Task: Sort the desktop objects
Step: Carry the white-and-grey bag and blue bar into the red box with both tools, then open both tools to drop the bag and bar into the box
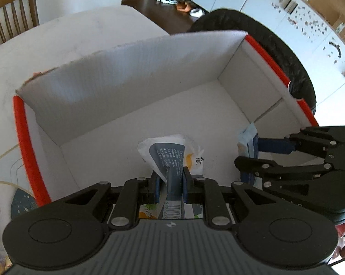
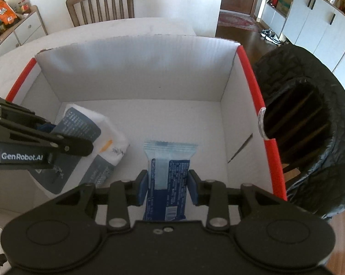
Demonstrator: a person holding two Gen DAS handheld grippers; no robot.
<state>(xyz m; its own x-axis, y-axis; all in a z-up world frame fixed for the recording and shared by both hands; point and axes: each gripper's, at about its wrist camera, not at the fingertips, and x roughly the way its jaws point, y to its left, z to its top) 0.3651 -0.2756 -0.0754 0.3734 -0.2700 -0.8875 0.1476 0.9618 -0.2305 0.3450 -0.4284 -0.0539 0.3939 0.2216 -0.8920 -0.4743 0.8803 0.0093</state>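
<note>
A white cardboard box [image 1: 126, 84] with red side rims lies open below both grippers. My left gripper [image 1: 171, 181] is shut on a white and grey-blue printed packet [image 1: 170, 151] that hangs over the box floor. My right gripper [image 2: 168, 183] is shut on a blue snack wrapper [image 2: 170, 160], also inside the box [image 2: 138, 68]. In the left wrist view the right gripper [image 1: 249, 153] comes in from the right with the blue wrapper [image 1: 247, 139]. The right wrist view has the left gripper [image 2: 64, 135] at the left with its packet [image 2: 108, 128].
A bin lined with a black bag [image 2: 310, 126] stands right against the box's right side, also visible as the black bin [image 1: 275, 52]. The box rests on a white table [image 1: 57, 36]. A wooden chair [image 2: 101, 2] stands behind the table.
</note>
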